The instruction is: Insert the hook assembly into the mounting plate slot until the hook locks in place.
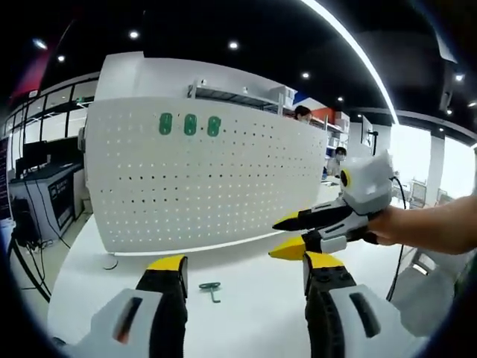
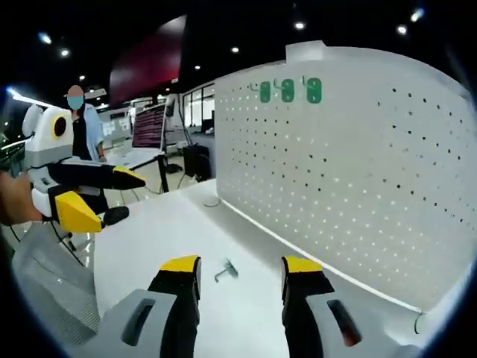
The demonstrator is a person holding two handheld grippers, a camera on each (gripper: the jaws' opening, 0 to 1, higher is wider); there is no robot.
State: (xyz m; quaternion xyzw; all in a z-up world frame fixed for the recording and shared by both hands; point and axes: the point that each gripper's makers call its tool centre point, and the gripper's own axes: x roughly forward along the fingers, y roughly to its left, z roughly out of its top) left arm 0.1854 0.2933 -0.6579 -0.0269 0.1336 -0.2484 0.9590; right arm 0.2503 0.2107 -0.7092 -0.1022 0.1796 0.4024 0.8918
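Left hand-held gripper [image 1: 244,277] – jaws apart, empty. Right hand-held gripper [image 2: 240,276] – likewise. Hook [image 1: 211,289] lies loose on desk [image 1: 246,321], lower centre; pegboard [image 1: 209,175] fills mid-frame. Insertion not begun, by my reading.

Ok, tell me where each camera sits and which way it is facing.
Left gripper view: rides the left gripper, looking along its open jaws across the white table at the pegboard head-on; the right gripper and the person's forearm enter from the right.
Right gripper view: rides the right gripper, facing the pegboard at a slant; the left gripper enters from the left.
Shared: pegboard, its green pieces, table, and the small hook lying ahead of the jaws.
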